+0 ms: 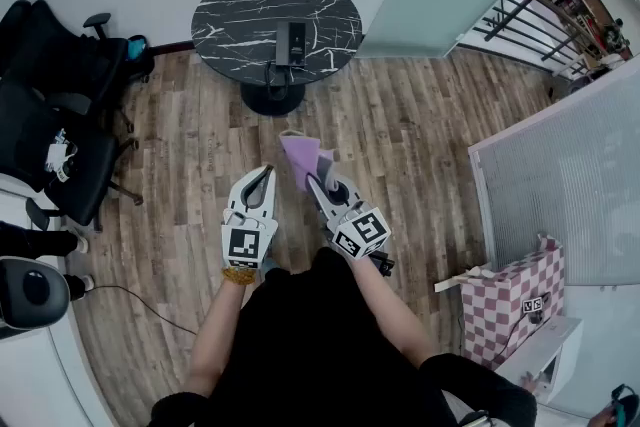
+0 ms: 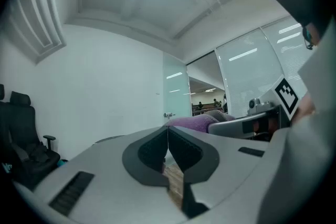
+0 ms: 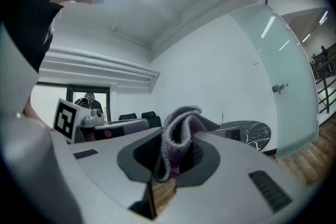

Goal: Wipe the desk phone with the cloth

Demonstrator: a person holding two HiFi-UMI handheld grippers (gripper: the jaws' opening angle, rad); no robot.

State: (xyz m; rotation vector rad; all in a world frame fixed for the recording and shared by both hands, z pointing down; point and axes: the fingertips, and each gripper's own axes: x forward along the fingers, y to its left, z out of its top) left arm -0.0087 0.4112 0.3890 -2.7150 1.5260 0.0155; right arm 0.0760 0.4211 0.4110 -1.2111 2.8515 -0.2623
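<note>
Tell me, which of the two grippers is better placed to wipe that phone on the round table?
The right gripper: its fingers are shut on the purple cloth. The left gripper is shut and empty. Both hang about equally far from the desk phone.

No readable words, brands or numbers anywhere in my view. The cubes on my left gripper (image 1: 267, 170) and right gripper (image 1: 316, 181) carry black-and-white square markers: patterns, not letters. The same kind of marker shows in each gripper view on the other gripper's cube. At 4 o'clock a checkered box (image 1: 510, 300) bears a small dark label, too small to read. The phone (image 1: 291, 42) at 12 o'clock shows no legible print.
</note>
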